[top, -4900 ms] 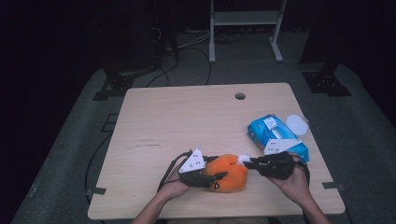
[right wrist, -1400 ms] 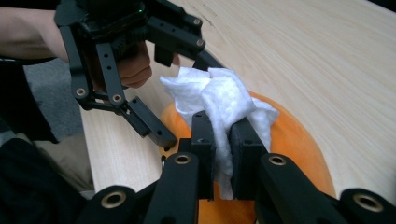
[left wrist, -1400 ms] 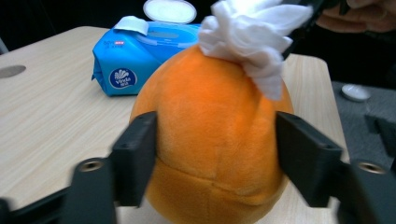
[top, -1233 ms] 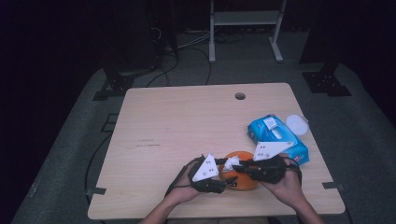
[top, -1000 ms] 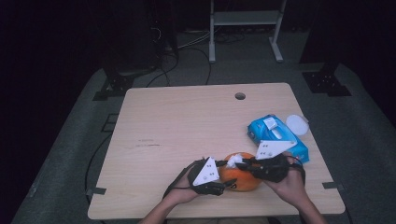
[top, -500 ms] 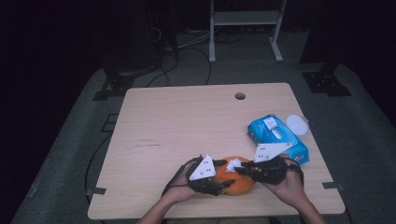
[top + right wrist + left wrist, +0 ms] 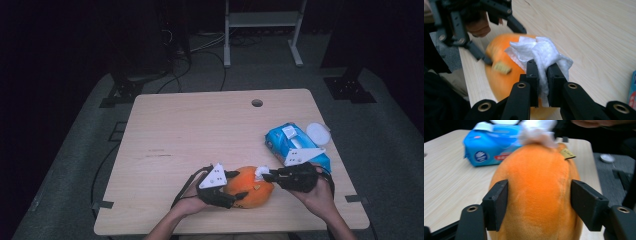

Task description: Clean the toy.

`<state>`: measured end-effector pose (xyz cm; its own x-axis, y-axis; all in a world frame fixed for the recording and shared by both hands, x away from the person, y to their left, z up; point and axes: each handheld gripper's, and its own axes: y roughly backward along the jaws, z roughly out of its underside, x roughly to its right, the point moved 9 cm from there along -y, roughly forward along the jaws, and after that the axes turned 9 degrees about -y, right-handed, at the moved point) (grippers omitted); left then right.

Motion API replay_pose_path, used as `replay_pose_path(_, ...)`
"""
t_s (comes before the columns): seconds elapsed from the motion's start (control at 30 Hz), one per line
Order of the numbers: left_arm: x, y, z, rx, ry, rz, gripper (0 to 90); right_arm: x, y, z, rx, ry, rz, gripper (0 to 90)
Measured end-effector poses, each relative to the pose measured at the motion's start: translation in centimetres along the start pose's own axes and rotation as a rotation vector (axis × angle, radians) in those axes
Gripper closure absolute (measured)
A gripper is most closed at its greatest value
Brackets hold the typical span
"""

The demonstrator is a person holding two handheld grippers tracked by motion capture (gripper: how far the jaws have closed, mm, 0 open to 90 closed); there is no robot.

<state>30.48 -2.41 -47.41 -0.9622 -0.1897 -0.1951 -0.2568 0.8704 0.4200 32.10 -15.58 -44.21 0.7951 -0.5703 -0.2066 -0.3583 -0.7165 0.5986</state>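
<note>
Left gripper looser; one plush

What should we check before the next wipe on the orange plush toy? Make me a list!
1. Right claw pinches the white wipe: ok, its jaws are shut on it.
2. Wipe touches the orange plush toy: ok, in the left gripper view it sits on the toy's top.
3. Left claw steadies the toy: not ok; its jaws have just been opening, and gaps show beside the toy, which is between them.
4. Toy rests on the table: ok.
5. Blue wipes pack is out of the way: ok, it lies apart from the toy.
6. Toy is clean: cannot tell.
</note>
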Motion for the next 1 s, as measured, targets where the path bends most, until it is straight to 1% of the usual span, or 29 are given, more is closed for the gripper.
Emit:
replay_pose_path(0.07, 0.2, 0.2, 0.0, 0.003, -0.013, 0.019, 27.6, 0.1, 0.0, -0.1, 0.005, -0.004, 0.0, 81.0)
replay_pose_path(0.1, 0.0, 0.4, 0.1, 0.001, -0.013, 0.022, 25.8, 0.1, 0.0, 0.0, 0.004, -0.01, -0.009, 81.0)
replay_pose_path(0.13, -0.4, 0.6, 0.1, 0.006, 0.006, 0.019, 23.3, 0.2, 0.1, 0.1, 0.001, -0.011, -0.012, 81.1)
replay_pose_path(0.17, -0.8, 0.6, 0.2, 0.001, 0.037, 0.008, 18.6, 0.1, 0.0, 0.3, -0.003, -0.011, -0.019, 81.0)
replay_pose_path(0.2, -1.2, 0.5, 0.6, -0.017, 0.071, 0.004, 14.1, 0.0, 0.0, 0.4, -0.012, -0.011, -0.03, 81.0)
replay_pose_path(0.23, -1.2, 0.2, 1.1, -0.038, 0.114, 0.029, 9.5, -0.1, 0.0, 0.6, -0.016, -0.012, -0.046, 81.0)
replay_pose_path(0.27, -1.1, -0.1, 1.5, -0.053, 0.142, 0.043, 9.3, -0.3, 0.0, 0.6, -0.015, -0.017, -0.061, 81.0)
replay_pose_path(0.3, -1.1, -0.4, 1.8, -0.065, 0.17, 0.05, 9.3, -0.3, 0.0, 0.6, -0.014, -0.017, -0.065, 81.1)
replay_pose_path(0.33, -1.0, -0.5, 1.8, -0.067, 0.17, 0.056, 11.1, -0.4, -0.1, 0.6, -0.013, -0.016, -0.065, 81.1)
replay_pose_path(0.37, -1.0, -0.4, 1.5, -0.066, 0.144, 0.041, 17.4, -0.3, -0.2, 0.5, -0.011, -0.019, -0.06, 81.1)
replay_pose_path(0.4, -1.1, -0.2, 1.3, -0.064, 0.129, 0.032, 25.2, -0.3, -0.2, 0.4, -0.008, -0.016, -0.052, 81.1)
replay_pose_path(0.47, -1.3, 0.2, 0.7, -0.034, 0.077, -0.012, 36.1, -0.3, -0.1, 0.1, 0.005, -0.02, -0.041, 81.0)
replay_pose_path(0.5, -1.7, 0.4, 0.4, -0.029, 0.019, -0.061, 38.9, -0.3, 0.0, -0.1, 0.018, -0.021, -0.037, 81.0)
replay_pose_path(0.53, -2.0, 0.5, 0.1, -0.021, -0.013, -0.095, 40.4, -0.2, 0.2, -0.2, 0.032, -0.023, -0.023, 81.0)
replay_pose_path(0.57, -2.3, 0.7, -0.3, -0.009, -0.036, -0.132, 40.7, -0.1, 0.4, -0.4, 0.043, -0.027, -0.014, 81.0)
replay_pose_path(0.6, -2.6, 0.7, -0.6, -0.001, -0.058, -0.16, 40.5, 0.0, 0.4, -0.5, 0.057, -0.034, -0.011, 81.0)
replay_pose_path(0.63, -2.7, 0.7, -0.6, -0.002, -0.088, -0.178, 39.5, 0.2, 0.4, -0.7, 0.067, -0.041, -0.007, 81.0)
replay_pose_path(0.67, -2.6, 0.5, -0.3, -0.017, -0.1, -0.176, 37.7, 0.3, 0.4, -0.8, 0.072, -0.048, -0.006, 81.0)
replay_pose_path(0.7, -2.5, 0.3, 0.2, -0.035, -0.087, -0.151, 34.1, 0.4, 0.1, -0.7, 0.065, -0.052, -0.013, 81.0)
replay_pose_path(0.73, -2.3, 0.0, 0.8, -0.047, -0.065, -0.116, 28.3, 0.6, -0.3, -0.4, 0.048, -0.053, -0.014, 81.0)
replay_pose_path(0.77, -2.2, 0.1, 1.0, -0.038, -0.044, -0.094, 23.2, 0.6, -0.7, 0.0, 0.03, -0.052, -0.02, 81.1)
replay_pose_path(0.8, -2.3, 0.2, 1.1, -0.023, -0.018, -0.08, 19.7, 0.6, -1.1, 0.4, 0.013, -0.055, -0.037, 81.1)
replay_pose_path(0.83, -2.4, 0.5, 1.0, -0.001, 0.018, -0.066, 18.0, 0.5, -1.3, 0.6, -0.001, -0.06, -0.054, 81.1)
replay_pose_path(0.87, -2.6, 0.8, 0.9, 0.017, 0.053, -0.057, 17.1, 0.4, -1.2, 0.7, -0.009, -0.058, -0.062, 81.1)
replay_pose_path(0.93, -2.7, 1.0, 1.1, 0.016, 0.101, -0.035, 17.7, 0.2, -1.0, 0.9, -0.019, -0.045, -0.054, 81.1)
replay_pose_path(1.0, -2.6, 0.9, 1.5, 0.004, 0.109, -0.032, 23.7, -0.1, -1.1, 1.1, -0.016, -0.056, -0.065, 81.0)
